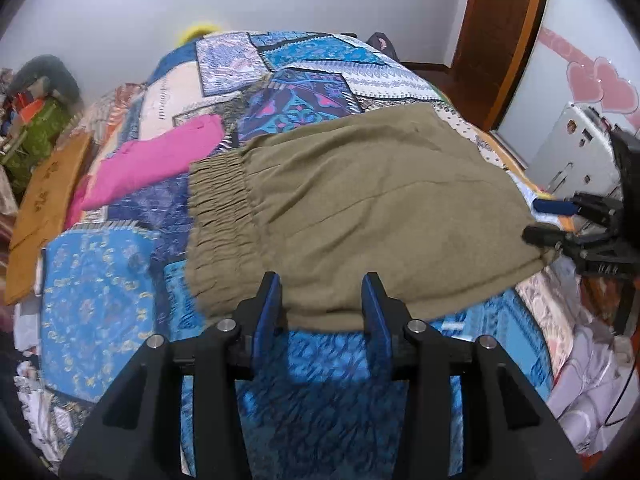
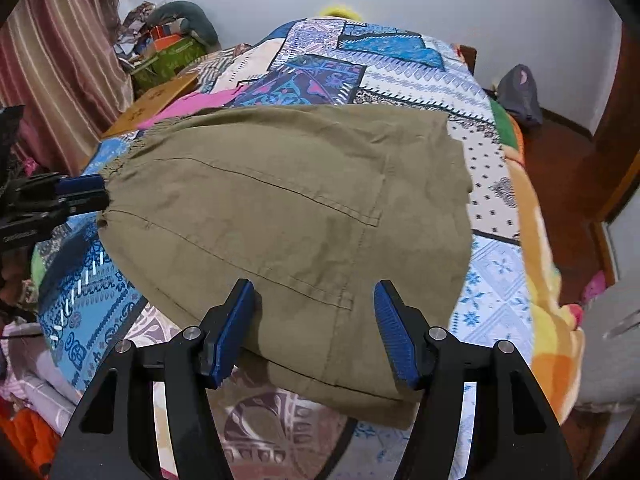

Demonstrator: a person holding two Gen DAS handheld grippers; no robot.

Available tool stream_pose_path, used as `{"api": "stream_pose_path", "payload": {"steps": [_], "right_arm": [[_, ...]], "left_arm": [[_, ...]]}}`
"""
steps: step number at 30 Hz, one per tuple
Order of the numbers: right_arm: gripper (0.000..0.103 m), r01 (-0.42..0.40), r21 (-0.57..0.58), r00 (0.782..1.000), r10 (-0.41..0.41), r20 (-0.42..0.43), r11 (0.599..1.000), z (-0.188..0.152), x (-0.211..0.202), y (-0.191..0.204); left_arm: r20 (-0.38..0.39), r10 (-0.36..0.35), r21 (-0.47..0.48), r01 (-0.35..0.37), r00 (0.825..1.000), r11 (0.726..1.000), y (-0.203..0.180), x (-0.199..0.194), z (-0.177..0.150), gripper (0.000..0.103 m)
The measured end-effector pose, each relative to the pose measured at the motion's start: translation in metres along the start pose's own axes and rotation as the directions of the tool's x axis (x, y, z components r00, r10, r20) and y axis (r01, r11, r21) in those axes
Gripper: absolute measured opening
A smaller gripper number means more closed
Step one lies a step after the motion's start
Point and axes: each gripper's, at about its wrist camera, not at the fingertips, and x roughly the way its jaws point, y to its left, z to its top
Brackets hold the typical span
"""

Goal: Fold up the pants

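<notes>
Olive-green pants (image 1: 360, 208) lie folded flat on a patchwork bedspread (image 1: 100, 304), elastic waistband to the left. My left gripper (image 1: 323, 300) is open at the near edge of the pants, close to the waistband, with nothing between its blue pads. In the right wrist view the pants (image 2: 288, 216) show pocket seams, and my right gripper (image 2: 314, 320) is open over their near edge, empty. Each gripper also shows in the other's view: the right one (image 1: 560, 224) at the pants' right edge, the left one (image 2: 80, 196) at the waistband end.
A pink garment (image 1: 156, 160) lies folded on the bed beyond the waistband. An orange-brown cloth (image 1: 48, 208) lies at the bed's left side. Clutter and a curtain (image 2: 60, 60) stand at the left. A wooden door frame (image 1: 504, 36) and floor are to the right.
</notes>
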Motion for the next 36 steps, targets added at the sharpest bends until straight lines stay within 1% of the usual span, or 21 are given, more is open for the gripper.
{"api": "stream_pose_path", "payload": {"steps": [1, 2, 6, 7, 8, 9, 11, 12, 13, 14, 18, 20, 21, 23, 25, 28, 30, 33, 36], "right_arm": [[0.059, 0.009, -0.004, 1.000, -0.009, 0.010, 1.000, 0.001, -0.004, 0.001], [0.059, 0.013, -0.007, 1.000, -0.013, 0.022, 1.000, 0.002, -0.008, 0.004], [0.059, 0.013, -0.008, 0.996, -0.013, 0.087, 1.000, 0.010, -0.019, 0.013], [0.059, 0.009, -0.006, 0.994, -0.009, 0.107, 1.000, 0.013, -0.021, 0.016], [0.059, 0.002, -0.002, 0.993, -0.002, 0.120, 1.000, 0.015, -0.022, 0.019], [0.059, -0.007, 0.002, 0.992, 0.007, 0.129, 1.000, 0.016, -0.021, 0.022], [0.059, -0.025, 0.009, 0.989, 0.024, 0.146, 1.000, 0.021, -0.019, 0.028], [0.059, -0.034, 0.011, 0.988, 0.032, 0.151, 0.999, 0.023, -0.017, 0.031], [0.059, -0.040, 0.009, 0.987, 0.039, 0.154, 0.999, 0.025, -0.015, 0.035], [0.059, -0.043, 0.006, 0.987, 0.042, 0.155, 0.999, 0.026, -0.013, 0.040], [0.059, -0.056, -0.019, 0.988, 0.058, 0.140, 0.998, 0.030, 0.001, 0.054], [0.059, -0.054, -0.034, 0.990, 0.058, 0.128, 0.998, 0.030, 0.008, 0.058], [0.059, -0.053, -0.039, 0.992, 0.057, 0.117, 0.998, 0.029, 0.012, 0.058], [0.059, -0.048, -0.054, 0.996, 0.052, 0.076, 0.997, 0.028, 0.023, 0.060], [0.059, -0.062, -0.055, 0.996, 0.065, 0.063, 0.997, 0.023, 0.030, 0.058], [0.059, -0.098, -0.031, 0.994, 0.099, 0.052, 0.995, 0.023, 0.031, 0.053], [0.059, -0.099, -0.033, 0.994, 0.101, 0.049, 0.995, 0.023, 0.031, 0.054], [0.059, -0.095, -0.044, 0.994, 0.097, 0.056, 0.995, 0.020, 0.031, 0.056], [0.059, -0.117, -0.030, 0.991, 0.119, 0.057, 0.993, 0.019, 0.032, 0.053]], "left_arm": [[-0.003, 0.019, -0.004, -0.019, 1.000, 1.000, 0.002, -0.003, -0.004, 0.051], [-0.004, 0.018, -0.013, -0.018, 1.000, 1.000, 0.005, -0.005, -0.007, 0.051], [-0.017, -0.003, -0.108, 0.001, 1.000, 0.994, 0.025, -0.011, -0.019, 0.052], [-0.016, -0.009, -0.126, 0.007, 1.000, 0.992, 0.028, -0.012, -0.022, 0.055], [-0.013, -0.024, -0.154, 0.022, 1.000, 0.988, 0.031, -0.013, -0.024, 0.059], [-0.009, -0.041, -0.180, 0.038, 0.999, 0.983, 0.034, -0.014, -0.025, 0.062], [0.001, -0.100, -0.238, 0.097, 0.995, 0.966, 0.039, -0.016, -0.026, 0.070], [0.003, -0.134, -0.260, 0.130, 0.991, 0.957, 0.040, -0.015, -0.027, 0.072], [0.003, -0.177, -0.282, 0.171, 0.984, 0.944, 0.039, -0.013, -0.028, 0.074], [0.000, -0.198, -0.292, 0.189, 0.980, 0.938, 0.038, -0.011, -0.028, 0.074], [-0.037, -0.265, -0.315, 0.240, 0.964, 0.918, 0.029, 0.006, -0.028, 0.075], [-0.027, -0.282, -0.340, 0.257, 0.959, 0.905, 0.029, 0.014, -0.027, 0.084], [-0.017, -0.293, -0.353, 0.268, 0.956, 0.896, 0.030, 0.015, -0.026, 0.085], [0.001, -0.319, -0.384, 0.295, 0.948, 0.875, 0.032, 0.017, -0.025, 0.091], [0.011, -0.333, -0.400, 0.310, 0.943, 0.863, 0.034, 0.020, -0.023, 0.091], [0.019, -0.337, -0.409, 0.314, 0.941, 0.857, 0.038, 0.024, -0.019, 0.091], [0.019, -0.340, -0.417, 0.317, 0.940, 0.852, 0.042, 0.028, -0.015, 0.091], [0.016, -0.332, -0.437, 0.305, 0.943, 0.846, 0.049, 0.035, -0.007, 0.091], [0.017, -0.318, -0.488, 0.286, 0.948, 0.825, 0.060, 0.045, -0.001, 0.091]]}}
